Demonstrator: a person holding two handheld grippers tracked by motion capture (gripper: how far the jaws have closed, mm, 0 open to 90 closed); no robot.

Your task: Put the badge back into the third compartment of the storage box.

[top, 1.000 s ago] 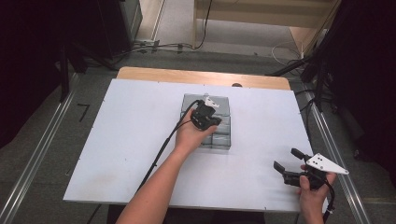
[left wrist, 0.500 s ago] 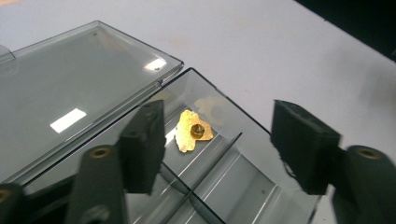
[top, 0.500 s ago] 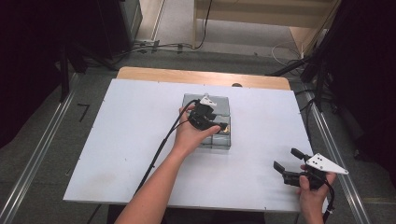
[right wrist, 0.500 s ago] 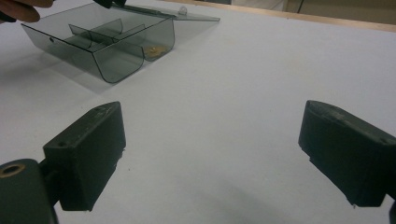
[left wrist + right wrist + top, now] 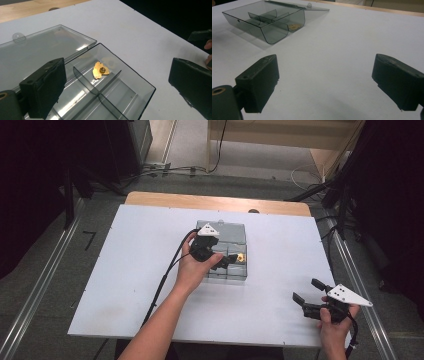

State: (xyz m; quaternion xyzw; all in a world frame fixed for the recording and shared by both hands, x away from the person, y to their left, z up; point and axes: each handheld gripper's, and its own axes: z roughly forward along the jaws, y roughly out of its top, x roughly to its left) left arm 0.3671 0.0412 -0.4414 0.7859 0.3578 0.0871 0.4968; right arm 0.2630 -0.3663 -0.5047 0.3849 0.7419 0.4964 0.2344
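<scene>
Here, box (lid open) lengthwise away.

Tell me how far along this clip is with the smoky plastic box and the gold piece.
Done: the smoky clear plastic compartment box lies open, its lid flat on the white table, and the small gold metal piece sits in one compartment. In hand: nothing; the left gripper hangs over the box, jaws apart, and the right gripper waits open near the table's edge. Left, probably: closing the lid.

Lab or test workspace, white table centre frame, metal floor rails lower left, loose cables top centre, dark curtains upper left.
</scene>
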